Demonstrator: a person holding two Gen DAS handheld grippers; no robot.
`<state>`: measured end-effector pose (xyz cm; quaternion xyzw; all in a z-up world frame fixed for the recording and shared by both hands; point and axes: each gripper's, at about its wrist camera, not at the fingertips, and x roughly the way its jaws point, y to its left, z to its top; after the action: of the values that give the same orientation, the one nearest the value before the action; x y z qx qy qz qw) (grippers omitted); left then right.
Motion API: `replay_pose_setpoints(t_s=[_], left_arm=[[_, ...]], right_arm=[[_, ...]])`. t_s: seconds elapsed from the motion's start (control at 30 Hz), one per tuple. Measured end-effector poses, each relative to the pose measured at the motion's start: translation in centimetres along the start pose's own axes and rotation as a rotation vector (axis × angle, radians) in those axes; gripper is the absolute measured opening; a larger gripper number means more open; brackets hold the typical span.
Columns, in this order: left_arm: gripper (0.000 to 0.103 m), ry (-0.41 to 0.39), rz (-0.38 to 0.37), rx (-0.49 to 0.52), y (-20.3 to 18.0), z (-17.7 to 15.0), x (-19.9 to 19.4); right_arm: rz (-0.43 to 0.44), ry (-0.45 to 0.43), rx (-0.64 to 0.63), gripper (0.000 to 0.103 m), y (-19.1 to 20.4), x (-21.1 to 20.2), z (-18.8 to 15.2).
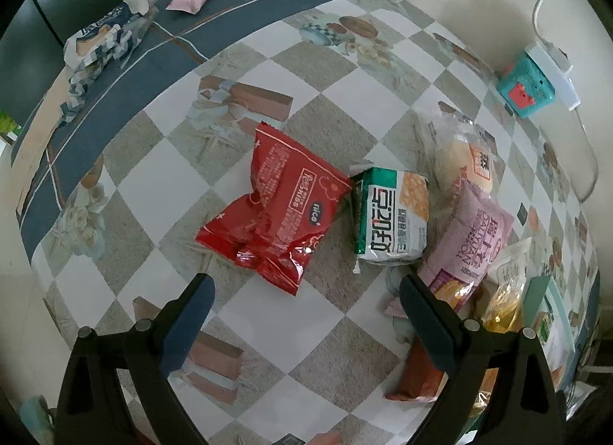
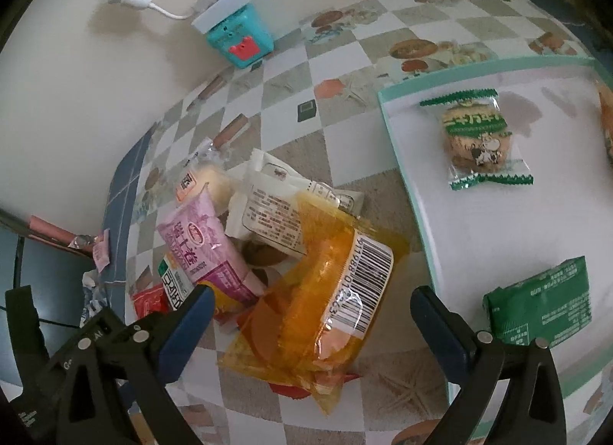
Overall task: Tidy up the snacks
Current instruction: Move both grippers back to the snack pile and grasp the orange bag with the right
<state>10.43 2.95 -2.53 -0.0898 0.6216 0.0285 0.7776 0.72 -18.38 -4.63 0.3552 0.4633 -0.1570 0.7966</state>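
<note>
Left gripper (image 1: 306, 292) jaws wide, empty; right gripper (image 2: 312, 305) likewise.

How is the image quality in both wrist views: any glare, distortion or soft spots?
Left wrist: strong fisheye bending of the table edge, dark corners, small glare on the red bag. Right wrist: same bending, glare on the yellow packet, soft shadows on the tray; text is readable.

Grey-and-white checked tablecloth surface (image 1: 237, 326) with navy border, glossy red snack bag (image 1: 276, 211), green-and-white cracker pack (image 1: 390, 215), pink-lilac roll packet (image 2: 207, 246), translucent orange-yellow bag (image 2: 318, 303), mint-rimmed white tray (image 2: 406, 161), dark green box (image 2: 540, 299)
</note>
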Motion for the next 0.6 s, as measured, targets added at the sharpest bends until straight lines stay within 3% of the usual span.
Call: replay_pose_setpoints(t_s=[0.2,0.37,0.6], left_arm=[[0.097,0.011,0.009,0.03,-0.6,-0.4,0.2],[0.097,0.007,0.013,0.054,-1.2,-0.6,0.1],[0.097,0.02,-0.003,0.097,-2.5,-1.1,0.3]], right_arm=[[-0.029,0.001,-0.049,0.102,0.6,0.3,-0.2],[-0.038,0.012,-0.052,0.072,0.3,0.4,0.0],[-0.049,0.02,-0.04,0.062,-0.3,0.0,0.1]])
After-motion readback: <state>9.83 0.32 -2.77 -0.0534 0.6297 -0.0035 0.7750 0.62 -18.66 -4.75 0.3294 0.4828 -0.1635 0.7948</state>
